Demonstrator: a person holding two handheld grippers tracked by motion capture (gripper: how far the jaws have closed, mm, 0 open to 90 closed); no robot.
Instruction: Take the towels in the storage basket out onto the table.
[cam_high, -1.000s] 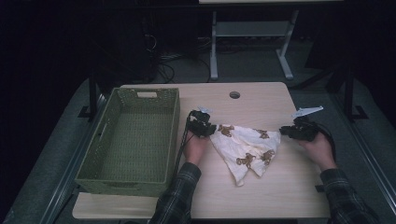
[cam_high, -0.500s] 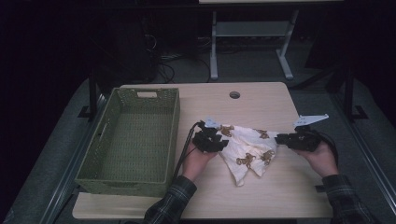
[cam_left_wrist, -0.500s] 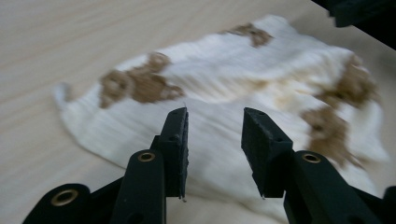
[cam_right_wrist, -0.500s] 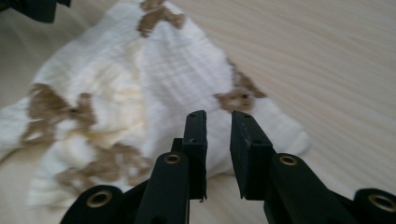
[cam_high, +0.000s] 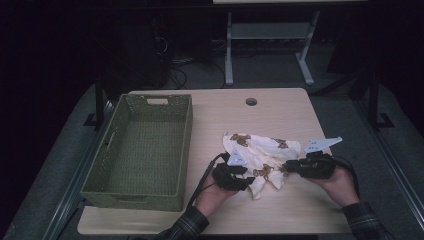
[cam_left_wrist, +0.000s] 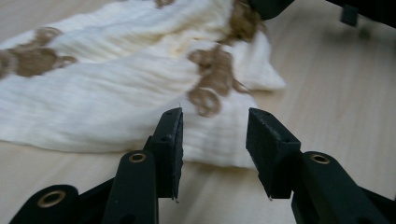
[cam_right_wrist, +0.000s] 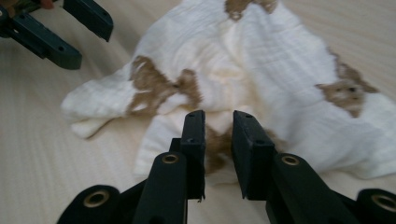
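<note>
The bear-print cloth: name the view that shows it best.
The high view: the whole crumpled cloth lies on the table between both grippers. The left gripper view shows one edge close up; the right gripper view shows more folds, cropped.

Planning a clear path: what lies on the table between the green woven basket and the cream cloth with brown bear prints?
In the high view, bare tabletop separates the green woven basket from the cream bear-print cloth; near the front, the left gripper and its cable sit there.
</note>
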